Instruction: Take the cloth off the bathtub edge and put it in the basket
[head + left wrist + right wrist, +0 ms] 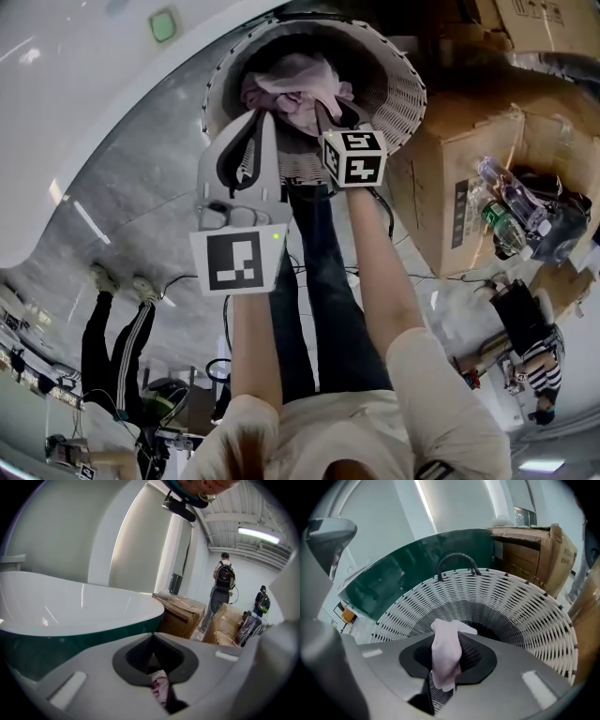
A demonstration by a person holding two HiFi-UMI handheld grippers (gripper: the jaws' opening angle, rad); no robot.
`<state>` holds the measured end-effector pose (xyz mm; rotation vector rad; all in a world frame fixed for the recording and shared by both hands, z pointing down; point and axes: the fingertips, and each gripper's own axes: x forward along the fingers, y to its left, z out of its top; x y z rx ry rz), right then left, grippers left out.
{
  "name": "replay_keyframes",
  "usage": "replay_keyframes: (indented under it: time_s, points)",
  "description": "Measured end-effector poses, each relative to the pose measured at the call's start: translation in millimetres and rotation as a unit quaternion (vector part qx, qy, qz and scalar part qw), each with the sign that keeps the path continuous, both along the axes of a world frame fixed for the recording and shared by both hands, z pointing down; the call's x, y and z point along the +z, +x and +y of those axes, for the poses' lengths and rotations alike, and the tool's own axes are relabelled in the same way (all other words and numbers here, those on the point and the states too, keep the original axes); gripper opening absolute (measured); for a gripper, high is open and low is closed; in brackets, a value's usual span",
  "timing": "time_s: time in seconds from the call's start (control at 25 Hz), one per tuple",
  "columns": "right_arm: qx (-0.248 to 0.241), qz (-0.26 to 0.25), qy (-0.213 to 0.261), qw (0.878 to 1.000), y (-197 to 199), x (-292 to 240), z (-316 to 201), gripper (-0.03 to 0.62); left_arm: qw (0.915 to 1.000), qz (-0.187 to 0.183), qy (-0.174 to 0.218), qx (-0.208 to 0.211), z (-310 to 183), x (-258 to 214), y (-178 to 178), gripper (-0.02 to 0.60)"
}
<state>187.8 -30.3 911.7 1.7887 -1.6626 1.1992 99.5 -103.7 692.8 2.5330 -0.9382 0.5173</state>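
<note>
A pale pink cloth hangs bunched over the mouth of the white woven basket. My right gripper is shut on a fold of it. In the right gripper view the cloth is pinched between the pads, with the basket straight ahead. My left gripper reaches the cloth's left side with its jaws close together. A bit of the cloth shows between them in the left gripper view. The white bathtub curves along the left, and its dark green side stands behind the basket.
A large cardboard box stands right of the basket, with bagged bottles beside it. More boxes lie past the tub's end. One person stands at the left, another at the right. Cables run across the grey floor.
</note>
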Motion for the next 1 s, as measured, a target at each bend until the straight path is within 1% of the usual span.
replay_keyframes:
  time_s: [0.12,0.32,0.44,0.6,0.8,1.0]
  points:
    - [0.001,0.001,-0.001,1.000,1,3,-5,0.080,1.0000,-0.003,-0.004,-0.002,-2,4,-1,0.043]
    - [-0.013,0.001,-0.011,1.000,-1,7,-4,0.081,1.0000,-0.003,-0.006,-0.004,-4,4,-1,0.043]
    - [-0.024,0.006,-0.018,1.000,-2,9,-1,0.107,0.9999,-0.004,-0.007,-0.006,-4,6,-2,0.043]
    - [-0.027,0.010,-0.005,1.000,0,1,-6,0.126,0.9999,-0.002,-0.006,-0.009,-4,5,-3,0.043]
    - [-0.030,0.013,0.006,0.999,2,-11,-12,0.126,0.9999,0.004,-0.005,-0.010,-1,-2,-1,0.044]
    - [-0.022,0.013,0.014,1.000,3,-17,-16,0.126,0.9999,0.007,-0.002,-0.009,-2,-6,-2,0.044]
